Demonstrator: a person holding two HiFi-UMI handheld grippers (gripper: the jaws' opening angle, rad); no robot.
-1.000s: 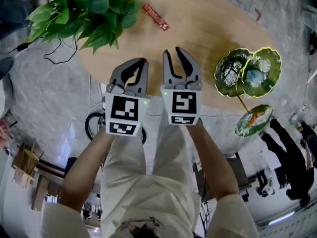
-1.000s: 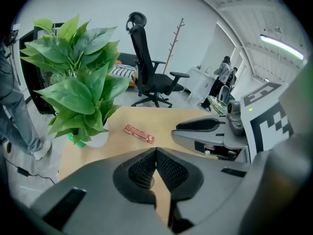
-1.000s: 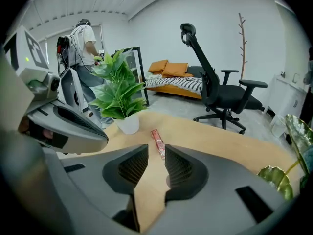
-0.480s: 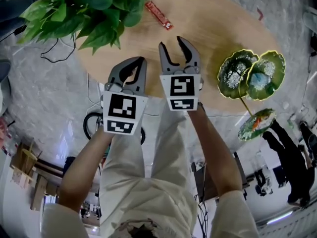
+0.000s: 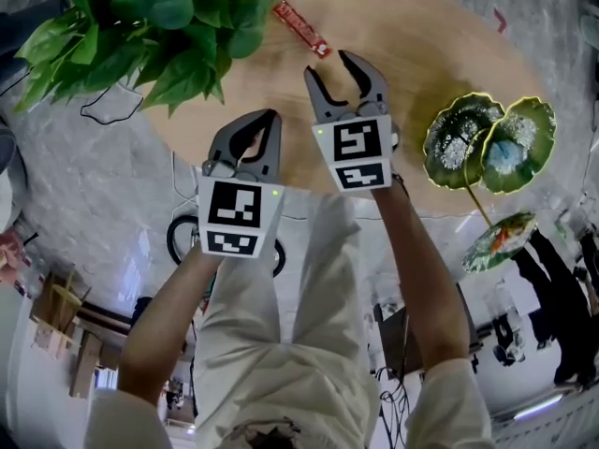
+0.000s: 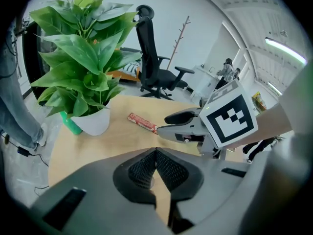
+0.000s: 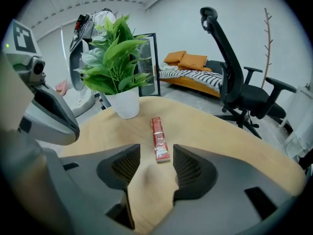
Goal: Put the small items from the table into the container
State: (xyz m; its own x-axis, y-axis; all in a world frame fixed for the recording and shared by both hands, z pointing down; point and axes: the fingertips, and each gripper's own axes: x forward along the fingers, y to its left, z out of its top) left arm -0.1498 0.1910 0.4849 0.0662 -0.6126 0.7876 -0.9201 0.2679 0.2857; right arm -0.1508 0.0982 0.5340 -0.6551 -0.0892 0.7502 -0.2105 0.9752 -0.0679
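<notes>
A long red snack wrapper (image 5: 299, 28) lies flat on the oval wooden table (image 5: 421, 45), near the potted plant. My right gripper (image 5: 329, 64) hovers over the table just short of it. Its jaws are opening, with nothing between them. In the right gripper view the wrapper (image 7: 158, 138) lies ahead of the gripper (image 7: 155, 168), in line with the gap, and the pads do not touch it. My left gripper (image 5: 271, 117) is shut and empty at the table's near edge. The left gripper view shows its closed jaws (image 6: 155, 153) and the wrapper (image 6: 142, 123) farther off.
A leafy plant (image 5: 140, 17) in a white pot (image 6: 93, 121) stands at the table's left end. Green leaf-shaped dishes (image 5: 487, 143) on a stem stand at the right edge, with a third dish (image 5: 504, 241) lower. A black office chair (image 7: 234, 82) stands beyond the table.
My right gripper has moved farther over the table toward the red wrapper, and its jaws have spread wider. The left gripper has stayed shut and hardly shifted.
</notes>
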